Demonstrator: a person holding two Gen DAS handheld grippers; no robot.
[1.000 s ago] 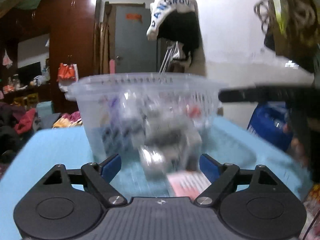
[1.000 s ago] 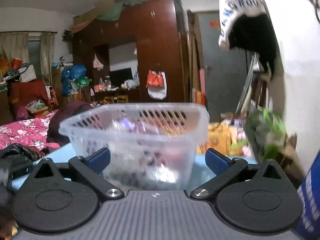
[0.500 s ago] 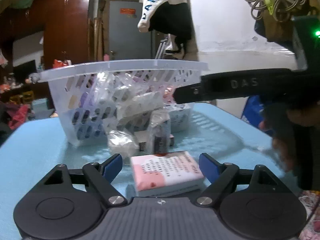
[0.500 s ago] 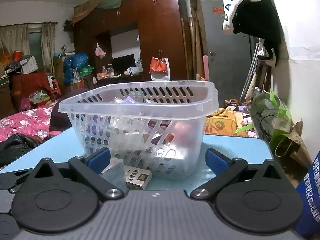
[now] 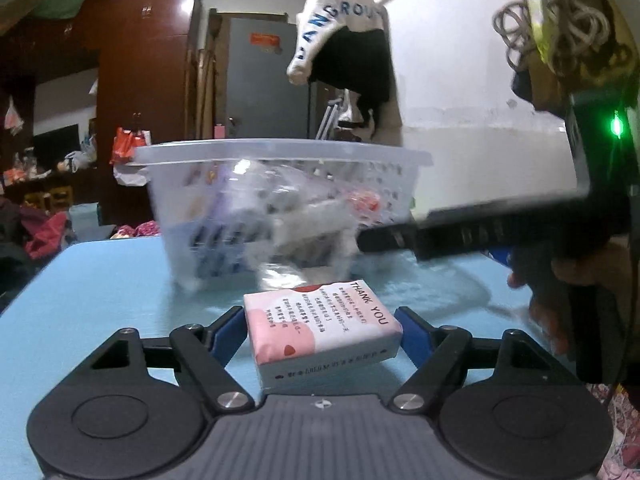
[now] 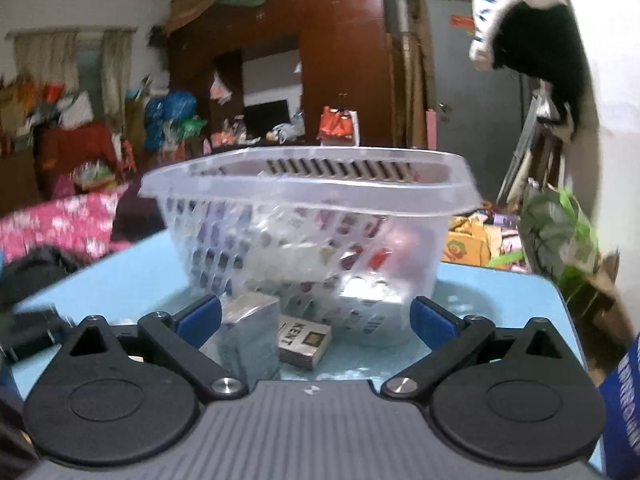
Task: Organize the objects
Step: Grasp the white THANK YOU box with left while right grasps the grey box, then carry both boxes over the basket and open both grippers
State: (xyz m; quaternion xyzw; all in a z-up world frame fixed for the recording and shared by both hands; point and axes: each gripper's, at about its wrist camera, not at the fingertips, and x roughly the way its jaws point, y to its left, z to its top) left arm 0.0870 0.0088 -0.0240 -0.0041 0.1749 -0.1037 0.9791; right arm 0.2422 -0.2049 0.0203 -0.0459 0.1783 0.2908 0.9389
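Left gripper [image 5: 322,330] nearer, closing jaws apart astride "THANK YOU" packet [image 5: 320,330]; right gripper's [image 6: 316,320] apart, near "KENT" box [image 6: 305,341].

Dim indoor light, fisheye-bent edges, basket [image 5: 280,208] contents smeared (perhaps motion blur).

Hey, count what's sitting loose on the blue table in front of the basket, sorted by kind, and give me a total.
Pink and white packs: 1
Grey foil-wrapped packs: 1
Kent boxes: 1
Total: 3
The basket's contents are too blurred to count.
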